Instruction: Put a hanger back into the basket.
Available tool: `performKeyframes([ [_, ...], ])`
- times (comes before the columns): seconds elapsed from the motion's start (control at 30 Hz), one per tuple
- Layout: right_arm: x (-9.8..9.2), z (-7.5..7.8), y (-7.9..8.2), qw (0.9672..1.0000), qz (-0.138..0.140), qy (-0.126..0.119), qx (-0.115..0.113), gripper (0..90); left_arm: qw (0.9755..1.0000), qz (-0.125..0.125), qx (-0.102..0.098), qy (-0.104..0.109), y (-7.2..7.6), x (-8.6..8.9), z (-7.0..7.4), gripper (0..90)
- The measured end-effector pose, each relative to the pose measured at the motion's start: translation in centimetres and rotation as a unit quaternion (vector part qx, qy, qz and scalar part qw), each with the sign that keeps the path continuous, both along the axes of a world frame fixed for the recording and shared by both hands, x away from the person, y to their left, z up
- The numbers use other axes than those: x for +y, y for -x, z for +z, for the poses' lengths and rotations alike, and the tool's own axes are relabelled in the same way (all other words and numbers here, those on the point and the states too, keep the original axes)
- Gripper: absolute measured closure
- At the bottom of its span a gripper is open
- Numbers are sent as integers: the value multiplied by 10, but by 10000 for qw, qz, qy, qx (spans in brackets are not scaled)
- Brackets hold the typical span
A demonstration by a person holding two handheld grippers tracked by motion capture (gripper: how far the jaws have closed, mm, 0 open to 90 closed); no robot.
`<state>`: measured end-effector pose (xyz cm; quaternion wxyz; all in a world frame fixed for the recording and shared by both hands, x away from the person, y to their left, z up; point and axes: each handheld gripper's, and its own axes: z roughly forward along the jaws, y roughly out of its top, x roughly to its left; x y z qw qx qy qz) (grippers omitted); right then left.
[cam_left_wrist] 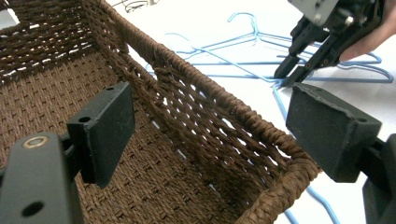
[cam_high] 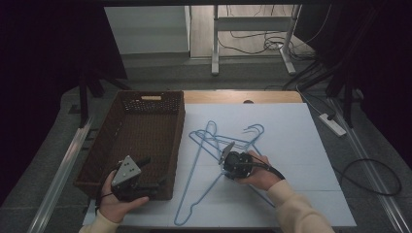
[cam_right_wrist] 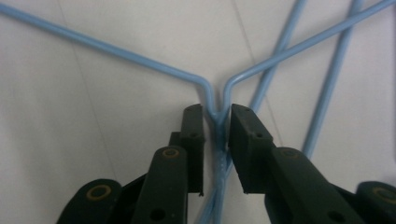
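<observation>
Overlapping blue wire hangers (cam_high: 194,165) lie on the white board (cam_high: 291,145) right of a brown woven basket (cam_high: 180,131). My right gripper (cam_high: 222,166) points down at them; in the right gripper view the twisted neck of one hanger (cam_right_wrist: 218,119) stands between its jaws (cam_right_wrist: 216,116), which sit close on either side with a thin gap still showing. My left gripper (cam_high: 155,172) is open at the basket's near right corner. In the left gripper view its jaws (cam_left_wrist: 210,130) straddle the basket rim (cam_left_wrist: 224,100), one inside and one outside, and the right gripper (cam_left_wrist: 287,77) shows beyond.
The basket is empty inside. A white power strip (cam_high: 333,124) and cables lie on the floor to the right. A metal stand (cam_high: 252,29) is behind the table's wooden far edge (cam_high: 243,97).
</observation>
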<state>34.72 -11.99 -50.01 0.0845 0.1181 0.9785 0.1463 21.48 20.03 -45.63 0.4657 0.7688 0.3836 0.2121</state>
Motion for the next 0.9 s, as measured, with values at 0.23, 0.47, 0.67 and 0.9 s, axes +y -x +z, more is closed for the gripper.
performKeyframes([
  [0.23, 8, 1, -1, 9996, -61, 267, 65, 792, 10000, -10, -14, -11, 0, -2, 1, 163],
  [0.47, 8, 3, -3, 9993, -151, 282, 188, 809, 9999, -68, -102, -92, 3, -7, 6, 164],
  [0.67, 4, 11, -4, 9988, -376, 145, 263, 835, 9997, -174, -122, -144, 5, -18, 13, 168],
  [0.9, -5, 23, -8, 9980, -593, -59, 234, 857, 9989, -351, -149, -258, 3, -33, 22, 175],
])
